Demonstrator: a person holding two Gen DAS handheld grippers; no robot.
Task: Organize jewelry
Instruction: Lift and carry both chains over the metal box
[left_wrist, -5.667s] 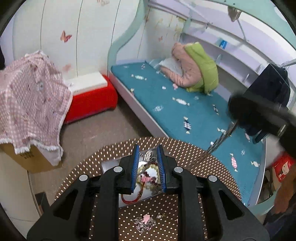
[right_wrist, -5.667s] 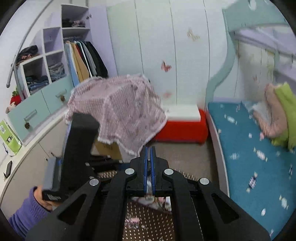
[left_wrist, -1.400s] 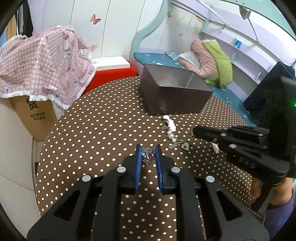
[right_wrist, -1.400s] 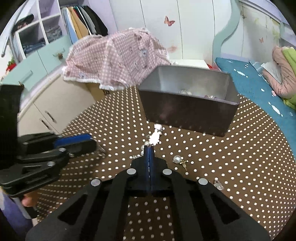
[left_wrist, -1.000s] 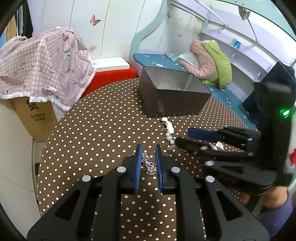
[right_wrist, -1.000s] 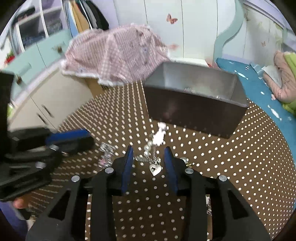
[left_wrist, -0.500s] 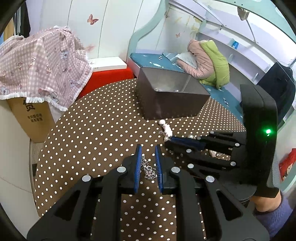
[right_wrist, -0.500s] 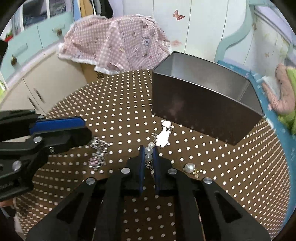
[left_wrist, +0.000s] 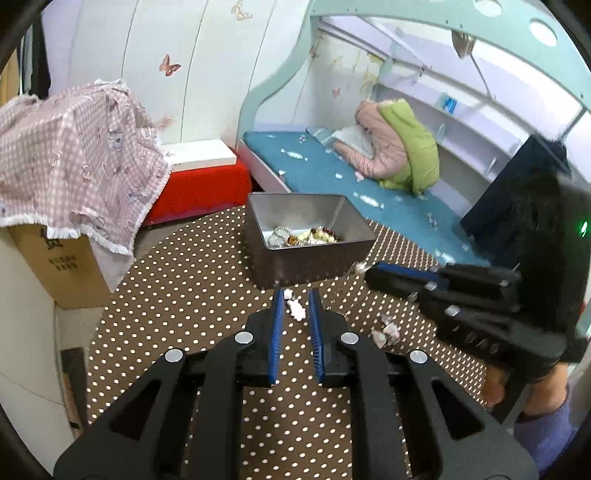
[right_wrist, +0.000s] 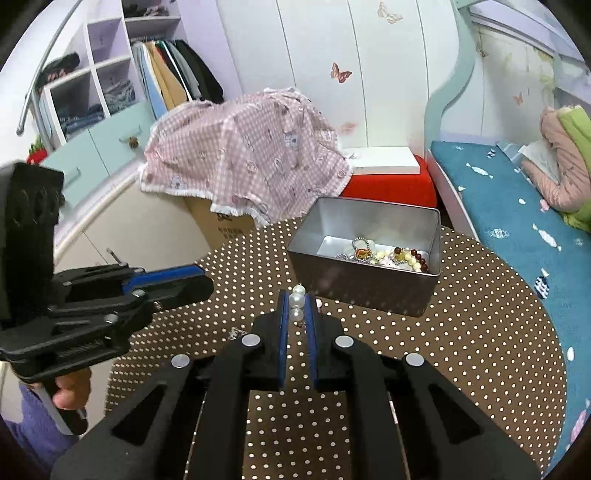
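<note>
**Two grippers, one tin: a pearl piece nears the drop**

Two grippers are over the polka-dot table (right_wrist: 480, 332), and the right gripper (right_wrist: 296, 306) is the one carrying something: its blue pads are pinched on a short pearl strand (right_wrist: 297, 301), which sticks out toward 12 o'clock, pointing at the metal tin (right_wrist: 369, 284) just beyond. The tin already holds a heap of beads and chains (right_wrist: 384, 254).

In the left wrist view, the left gripper (left_wrist: 296, 306) has its jaws parted with a gap between the pads; a small white piece (left_wrist: 295, 309) shows in that gap, but whether it is pinched or merely lies on the cloth below I cannot tell. At 4 o'clock from it lies a pale pink trinket (left_wrist: 386, 332), not yet collected.

The likely next step is carrying the pearls over the tin's near wall and letting go. The risks, as I judge them:

- the hold is only on the round beads (slippery things), so the strand may slide out short of the rim;
- any hanging chain could snag the tin's edge;
- both grippers converge on one small opening and might knock together.
</note>
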